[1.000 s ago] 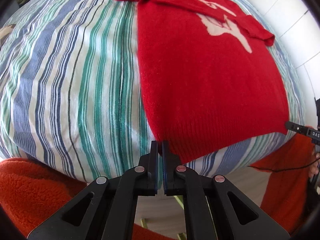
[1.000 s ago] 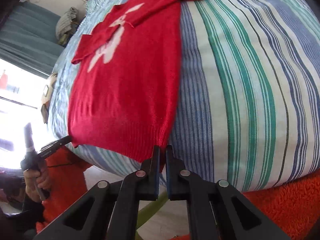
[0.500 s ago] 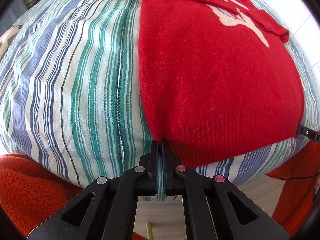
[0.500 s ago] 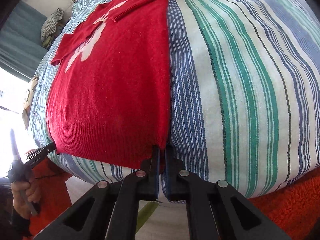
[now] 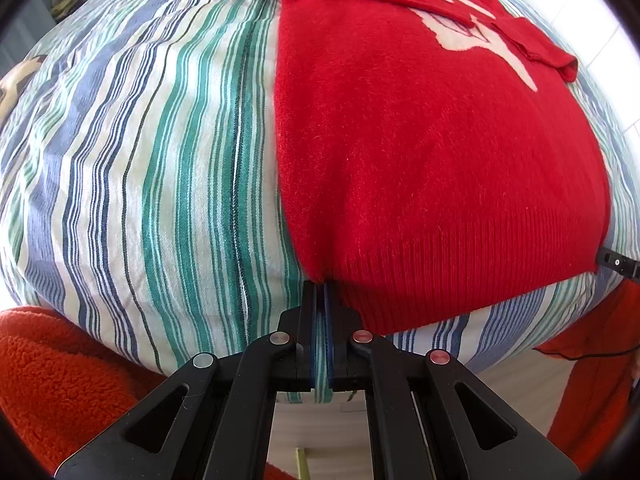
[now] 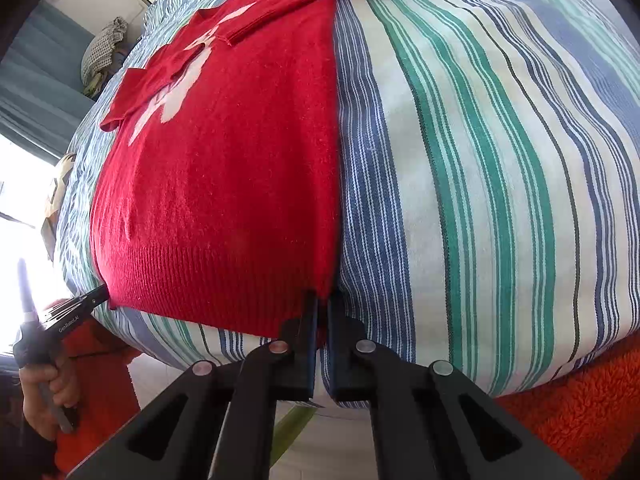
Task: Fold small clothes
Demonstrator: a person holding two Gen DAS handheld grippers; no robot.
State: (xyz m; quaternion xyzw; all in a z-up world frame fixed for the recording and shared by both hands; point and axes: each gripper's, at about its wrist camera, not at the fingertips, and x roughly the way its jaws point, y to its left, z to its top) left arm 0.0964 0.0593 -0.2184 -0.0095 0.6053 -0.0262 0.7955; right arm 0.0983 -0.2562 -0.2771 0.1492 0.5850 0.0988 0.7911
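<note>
Red sweater (image 5: 432, 160) on striped bedding (image 5: 152, 168), left claw (image 5: 320, 286) and right claw (image 6: 322, 300) clenched on hem corners (sleeves folded in)

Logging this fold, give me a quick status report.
Left gripper and right gripper shut on opposite hem corners of red sweater. Sweater flat on striped bedding, sleeves folded in. Nothing blocking.

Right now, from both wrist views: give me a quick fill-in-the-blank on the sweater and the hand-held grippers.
1. The sweater is coloured ____.
2. It lies on a bedcover patterned with ____.
3. The left hand-held gripper and the right hand-held gripper each pinch a corner of the sweater's ribbed ____.
4. Both sleeves are folded across the ____ motif on the sweater's chest.

Missing words: red; stripes; hem; white
</note>
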